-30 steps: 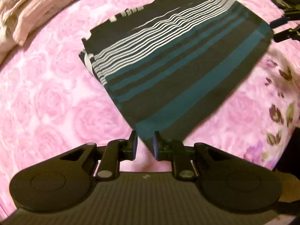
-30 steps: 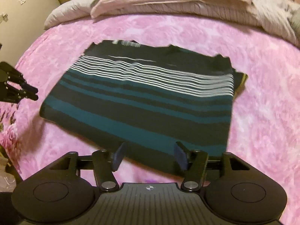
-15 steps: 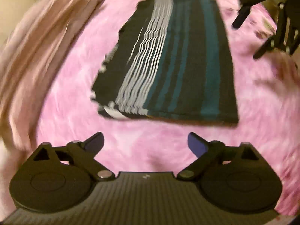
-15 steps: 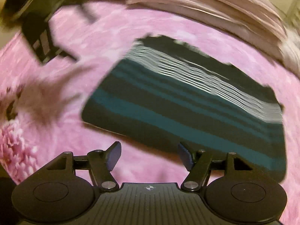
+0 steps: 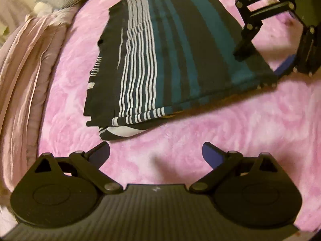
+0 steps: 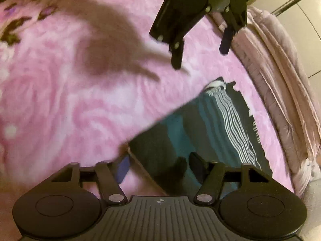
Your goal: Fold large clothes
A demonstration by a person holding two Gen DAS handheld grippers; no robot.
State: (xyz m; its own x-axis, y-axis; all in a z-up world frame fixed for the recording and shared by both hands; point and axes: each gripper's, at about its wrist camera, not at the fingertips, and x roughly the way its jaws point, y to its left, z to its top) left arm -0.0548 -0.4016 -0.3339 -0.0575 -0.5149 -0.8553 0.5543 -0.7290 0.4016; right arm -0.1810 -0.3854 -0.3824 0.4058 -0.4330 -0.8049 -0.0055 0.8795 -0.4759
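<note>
hovering my left claw [image 5: 156, 154] wide open over the pink blanket [image 5: 230, 132], just short of the folded striped shirt [image 5: 180, 56] lying on the bed. my right claw [image 6: 158, 167] has been closing around the shirt's corner, which sits between its fingers; the blur probably hides whether they pinch it yet.

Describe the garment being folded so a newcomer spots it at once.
On the pink rose-patterned blanket, beside the pale pink bedding, lies a folded flat garment. It is the only dark thing there: black with teal bands and thin white stripes.
</note>
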